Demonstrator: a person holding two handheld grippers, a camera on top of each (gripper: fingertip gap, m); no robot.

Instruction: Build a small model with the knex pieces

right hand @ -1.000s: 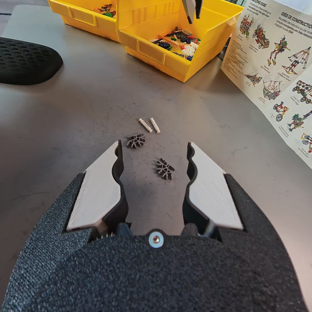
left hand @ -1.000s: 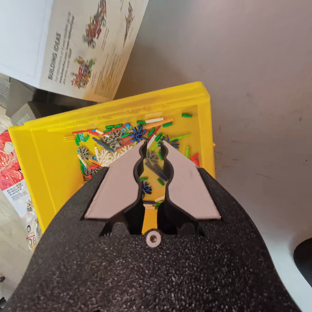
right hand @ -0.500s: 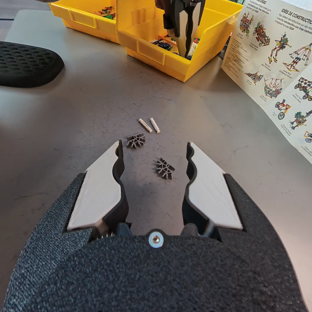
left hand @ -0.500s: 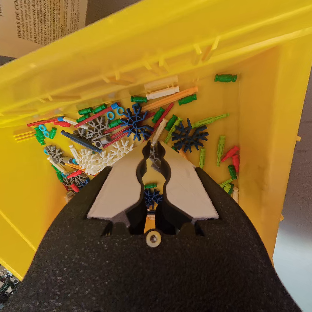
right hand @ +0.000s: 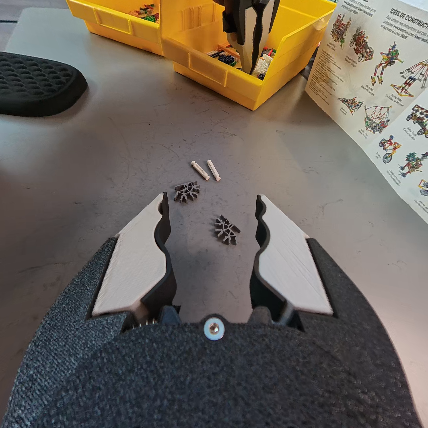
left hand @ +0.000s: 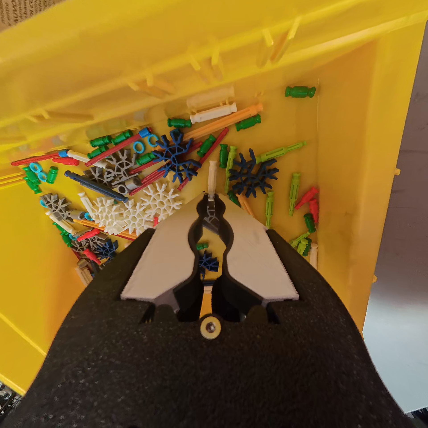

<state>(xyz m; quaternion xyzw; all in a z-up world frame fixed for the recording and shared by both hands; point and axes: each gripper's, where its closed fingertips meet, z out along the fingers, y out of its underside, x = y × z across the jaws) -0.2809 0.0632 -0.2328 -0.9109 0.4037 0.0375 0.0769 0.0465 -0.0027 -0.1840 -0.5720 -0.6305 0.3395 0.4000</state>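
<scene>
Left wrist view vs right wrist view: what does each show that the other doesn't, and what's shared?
Left wrist only: the bin floor up close, with blue connectors, white connectors, and a grey connector pinched in the left gripper.

Right wrist only: the open right gripper above the grey table, two dark connectors, two white rods, a leaflet, a black pad.

Both: the yellow bin and the left gripper.
</scene>
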